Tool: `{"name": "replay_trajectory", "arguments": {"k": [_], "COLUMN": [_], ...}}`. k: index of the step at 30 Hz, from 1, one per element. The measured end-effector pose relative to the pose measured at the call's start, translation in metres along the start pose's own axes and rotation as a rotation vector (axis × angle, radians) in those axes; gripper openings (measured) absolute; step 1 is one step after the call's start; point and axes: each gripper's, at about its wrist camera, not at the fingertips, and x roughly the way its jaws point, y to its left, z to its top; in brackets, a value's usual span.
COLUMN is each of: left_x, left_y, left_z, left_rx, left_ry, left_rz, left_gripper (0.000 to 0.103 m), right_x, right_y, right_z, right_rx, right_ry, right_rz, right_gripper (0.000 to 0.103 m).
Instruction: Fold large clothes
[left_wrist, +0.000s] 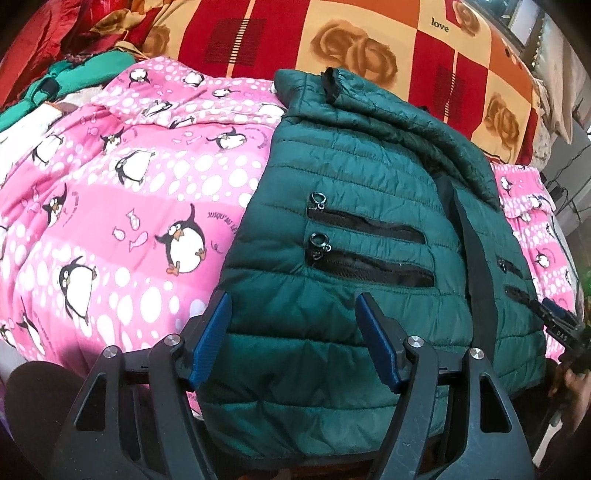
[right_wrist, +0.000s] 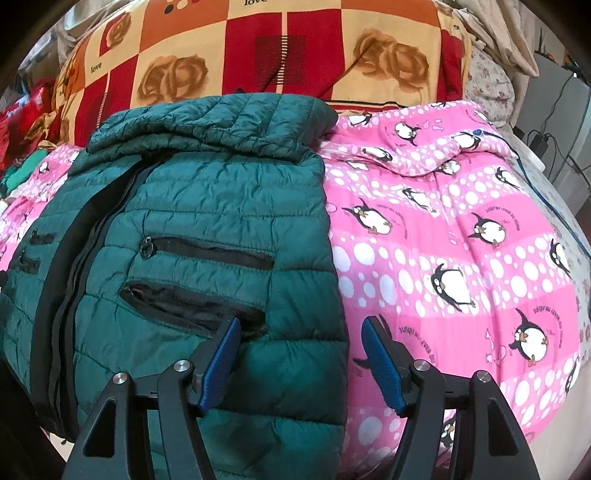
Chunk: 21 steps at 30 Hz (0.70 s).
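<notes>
Left wrist view has the left gripper spread wide and holding nothing, its blue pads poised over the near hem of a dark green quilted jacket. Two black zip pockets lie just beyond the pads. The jacket rests flat on a pink penguin-print quilt, its collar end far from the camera, near a red and orange checked blanket. At the right edge of this view the right gripper shows near the jacket's other side. In the right wrist view that gripper also stands wide apart and empty, straddling the jacket's right edge where it meets the quilt.
</notes>
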Motion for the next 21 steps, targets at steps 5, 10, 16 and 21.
{"name": "replay_trajectory", "arguments": {"k": [5, 10, 16, 21], "left_x": [-0.002, -0.002, -0.002, -0.001], "left_y": [0.003, 0.004, 0.005, 0.007], "left_z": [-0.004, -0.007, -0.011, -0.014], "left_rx": [-0.007, -0.013, -0.015, -0.026], "left_ry": [0.003, 0.010, 0.022, 0.039], "left_rz": [-0.008, -0.015, -0.025, -0.053], "left_gripper": [0.071, 0.071, 0.072, 0.080], "right_x": [-0.002, -0.003, -0.004, -0.004], "right_y": [-0.002, -0.003, -0.005, -0.013], "right_z": [-0.004, -0.007, -0.012, -0.018], "right_rx": [0.005, 0.004, 0.007, 0.037], "right_ry": [0.000, 0.004, 0.009, 0.033], "right_rz": [0.000, 0.000, 0.005, 0.050], "right_gripper": [0.066, 0.067, 0.069, 0.070]}}
